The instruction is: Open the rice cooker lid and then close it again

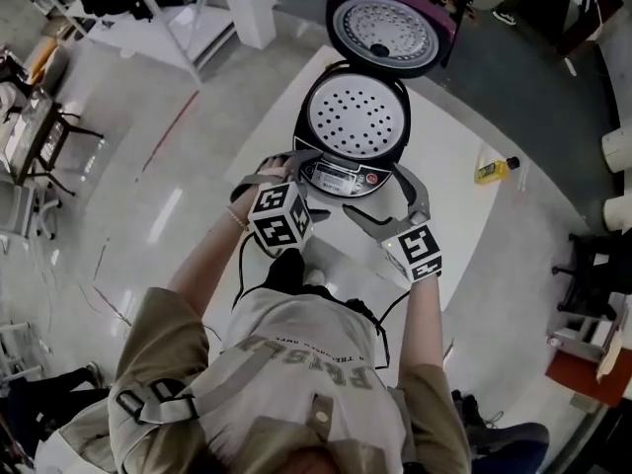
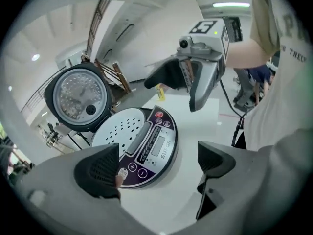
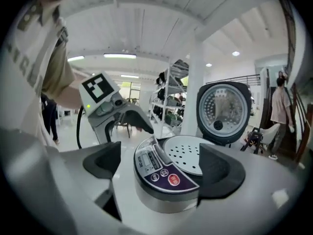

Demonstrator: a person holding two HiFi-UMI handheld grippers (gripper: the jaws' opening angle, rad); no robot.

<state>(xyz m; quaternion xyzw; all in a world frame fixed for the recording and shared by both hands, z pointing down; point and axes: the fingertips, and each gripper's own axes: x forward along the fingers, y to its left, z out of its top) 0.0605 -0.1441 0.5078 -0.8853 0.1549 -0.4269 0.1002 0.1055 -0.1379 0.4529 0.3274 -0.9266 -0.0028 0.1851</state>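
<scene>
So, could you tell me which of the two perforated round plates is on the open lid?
The shiny metal plate with the dark centre knob; the white plate with sparser holes lies flat in the cooker body.

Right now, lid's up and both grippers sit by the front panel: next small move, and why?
Probably raise the right gripper toward the top edge of the lid to push it down: it stands fully open, and the fingers are apart, gripping nothing.
</scene>
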